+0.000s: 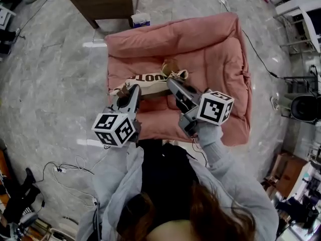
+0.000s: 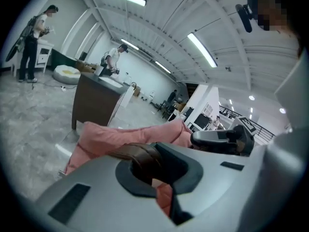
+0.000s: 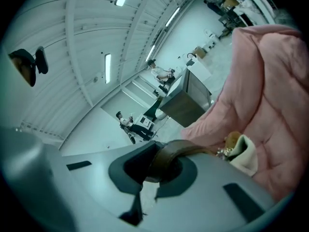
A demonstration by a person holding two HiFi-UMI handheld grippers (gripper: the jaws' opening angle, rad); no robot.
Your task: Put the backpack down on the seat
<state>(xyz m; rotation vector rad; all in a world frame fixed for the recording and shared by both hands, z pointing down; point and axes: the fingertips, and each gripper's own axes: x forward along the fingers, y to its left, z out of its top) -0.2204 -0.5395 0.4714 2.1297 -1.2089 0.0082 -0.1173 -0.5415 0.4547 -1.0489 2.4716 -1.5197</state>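
My left hand-held gripper point(image 1: 131, 90) is pressed together on a brown strap point(image 2: 140, 154) of the backpack point(image 1: 150, 82), and my right hand-held gripper point(image 1: 173, 83) pinches one likewise. The bag sits mid-cushion on the pink seat point(image 1: 225, 44). I'd lower both hands evenly, inside the padded rim, with open floor point(image 1: 50, 84) on either side.

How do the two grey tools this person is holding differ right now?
The left gripper points almost straight up the head view, while the right gripper slants toward the upper left. The left gripper meets the cream backpack near its left end; the right gripper meets it near its right end, beside a metal ring. What they share: each is shut on a brown strap, above the pink seat.
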